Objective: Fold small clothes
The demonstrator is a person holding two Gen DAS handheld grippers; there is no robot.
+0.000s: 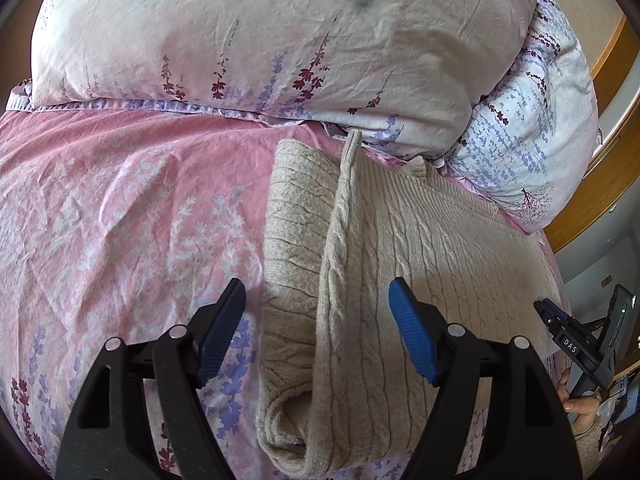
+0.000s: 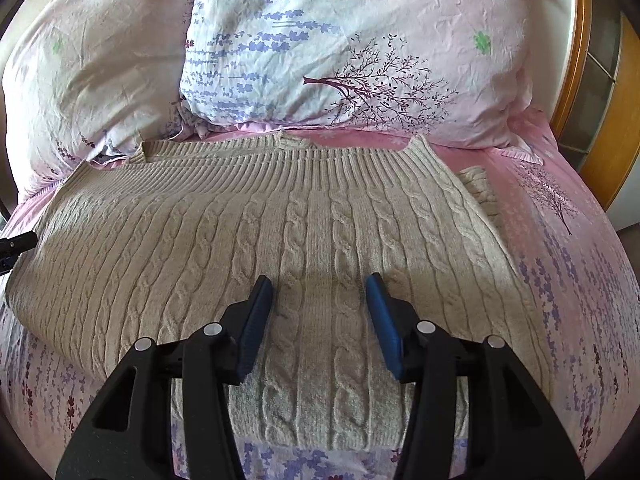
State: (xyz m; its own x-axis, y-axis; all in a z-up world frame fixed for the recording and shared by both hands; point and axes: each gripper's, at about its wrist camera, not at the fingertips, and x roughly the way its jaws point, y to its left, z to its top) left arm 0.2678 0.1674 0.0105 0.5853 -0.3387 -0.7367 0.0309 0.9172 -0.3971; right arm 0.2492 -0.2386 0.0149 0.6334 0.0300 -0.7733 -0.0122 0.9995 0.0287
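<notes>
A beige cable-knit sweater (image 1: 400, 248) lies on the pink floral bed sheet (image 1: 120, 208), its ribbed hem toward the pillows. A sleeve (image 1: 296, 264) is folded along its left side, with a raised fold ridge running down the middle. My left gripper (image 1: 318, 312) is open and empty, hovering over that folded sleeve edge. In the right wrist view the sweater (image 2: 248, 232) spreads wide across the bed. My right gripper (image 2: 319, 300) is open and empty, just above the sweater's middle. The right gripper also shows at the far right of the left wrist view (image 1: 576, 340).
Two floral pillows (image 1: 248, 36) (image 2: 360, 48) lie against the sweater's far edge. A wooden bed frame (image 2: 576, 48) curves along the right side. Pink sheet (image 2: 568, 240) surrounds the sweater on the left and right.
</notes>
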